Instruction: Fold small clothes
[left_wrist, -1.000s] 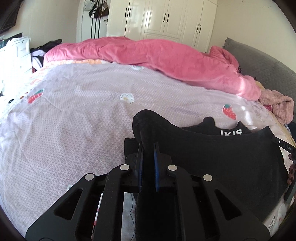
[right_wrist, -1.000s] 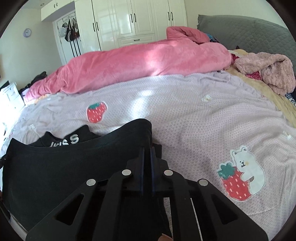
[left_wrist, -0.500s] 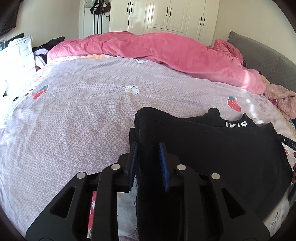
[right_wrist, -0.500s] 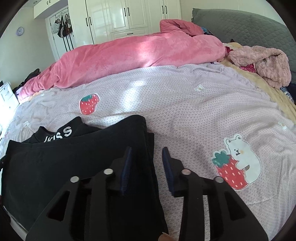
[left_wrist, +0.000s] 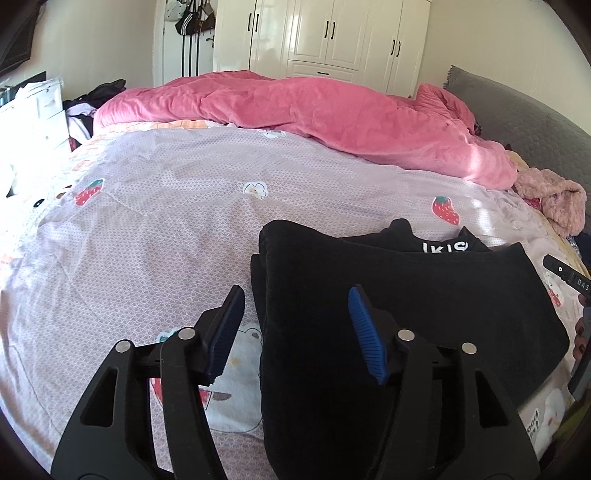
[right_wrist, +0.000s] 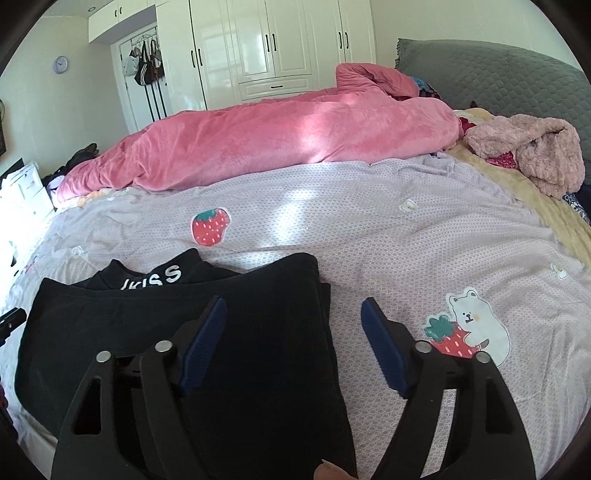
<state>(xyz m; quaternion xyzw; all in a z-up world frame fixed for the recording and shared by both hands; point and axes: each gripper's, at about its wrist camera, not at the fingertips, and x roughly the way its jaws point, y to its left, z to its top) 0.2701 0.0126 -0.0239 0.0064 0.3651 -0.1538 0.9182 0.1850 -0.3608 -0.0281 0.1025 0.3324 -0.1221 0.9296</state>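
Fold's laid: your left tool (left_wrist: 295, 332) and right tool (right_wrist: 291, 339) are opening off the black garment (left_wrist: 406, 295); next, regrip its side edge.

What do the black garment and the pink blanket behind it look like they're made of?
Black garment: probably soft matte knit, maybe fleece; it absorbs light and folds thickly. Pink blanket: likely plush fleece; fuzzy nap with soft sheen in sunlight.

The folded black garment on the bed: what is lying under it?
Under the black garment another black piece with white letters sticks out at the far edge, on the lilac bedsheet. The rest beneath is covered.
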